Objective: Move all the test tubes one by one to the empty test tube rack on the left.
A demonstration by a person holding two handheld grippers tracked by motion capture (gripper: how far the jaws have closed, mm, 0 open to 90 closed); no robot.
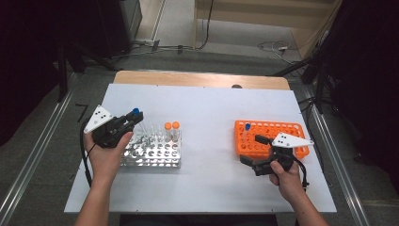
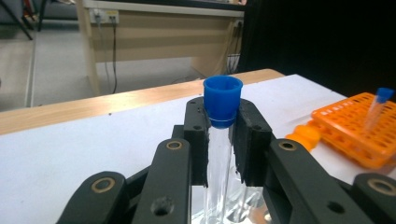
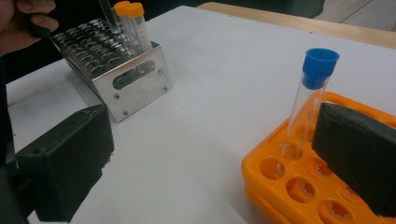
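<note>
Two tongs differ: left tongs [image 2: 219, 135] clamp a blue-capped tube [image 2: 221, 121] above the steel rack [image 1: 153, 155], probably for transfer; right tongs [image 1: 256, 153] wait wide open, empty, beside the orange rack [image 1: 282, 129].

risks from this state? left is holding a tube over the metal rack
1. Left gripper clamps the blue-capped tube just under its cap; the long glass below could swing and knock the orange-capped tubes in the metal rack.
2. Right gripper, open, sits beside the orange rack; a careless move may tip its standing tube.

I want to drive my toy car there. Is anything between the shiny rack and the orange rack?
No, just bare white table between the metal rack and orange rack, seen in the high view.
</note>
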